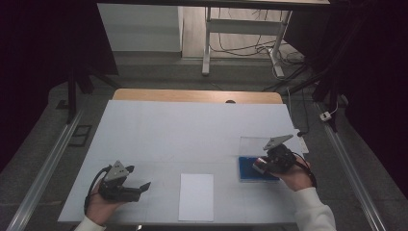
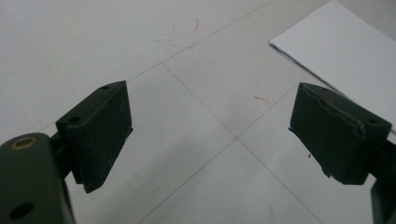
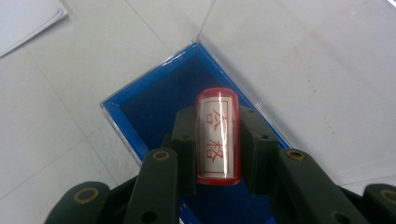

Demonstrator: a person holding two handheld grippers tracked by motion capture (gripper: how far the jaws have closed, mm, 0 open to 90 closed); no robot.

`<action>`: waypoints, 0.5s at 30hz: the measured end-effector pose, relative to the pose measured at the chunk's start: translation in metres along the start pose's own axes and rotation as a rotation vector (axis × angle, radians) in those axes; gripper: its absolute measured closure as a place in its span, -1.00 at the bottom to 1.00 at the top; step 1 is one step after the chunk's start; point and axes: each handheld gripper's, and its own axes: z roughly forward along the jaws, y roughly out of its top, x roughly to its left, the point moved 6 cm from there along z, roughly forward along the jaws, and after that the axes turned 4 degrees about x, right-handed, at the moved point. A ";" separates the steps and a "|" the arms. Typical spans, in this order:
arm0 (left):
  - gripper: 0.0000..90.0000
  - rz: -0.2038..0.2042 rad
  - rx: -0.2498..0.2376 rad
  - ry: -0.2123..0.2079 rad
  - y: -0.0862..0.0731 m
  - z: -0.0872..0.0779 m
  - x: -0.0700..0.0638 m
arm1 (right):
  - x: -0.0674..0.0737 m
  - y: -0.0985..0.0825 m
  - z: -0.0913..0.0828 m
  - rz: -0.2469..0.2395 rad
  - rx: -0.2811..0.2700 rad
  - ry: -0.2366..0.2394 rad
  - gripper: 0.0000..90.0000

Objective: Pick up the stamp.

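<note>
Two grippers, two jobs. Right gripper (image 1: 269, 163), lower right of the high view, pinching a red stamp (image 3: 217, 135) between its pads, directly over the blue box (image 3: 154, 100); jaws pressed against the stamp's flat sides, label face up toward the camera, probably so the printing end stays free to point down. Box lid (image 1: 252, 144) lying open and flat toward the top of the frame, clear plastic, out of the path so the stamp can lift straight out. Left gripper (image 1: 137, 185), lower left of the high view, spread wide with nothing between the pads, hovering low over the bare table (image 2: 205, 140); likely waiting, perhaps to steady the paper. Paper (image 1: 196, 196) at bottom centre, between both hands, apart from the box: by the look of it, placed within easy reach of the stamp. Judged stage: stamp just gripped, not yet carried across.
</note>
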 end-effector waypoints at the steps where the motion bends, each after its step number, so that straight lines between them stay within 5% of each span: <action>1: -0.71 -0.001 0.000 -0.001 0.000 0.000 0.000 | 0.000 0.000 -0.001 0.001 -0.007 -0.002 0.55; 15: -0.71 -0.001 0.004 0.001 -0.001 0.000 0.001 | -0.002 0.009 -0.026 0.042 -0.116 -0.016 0.56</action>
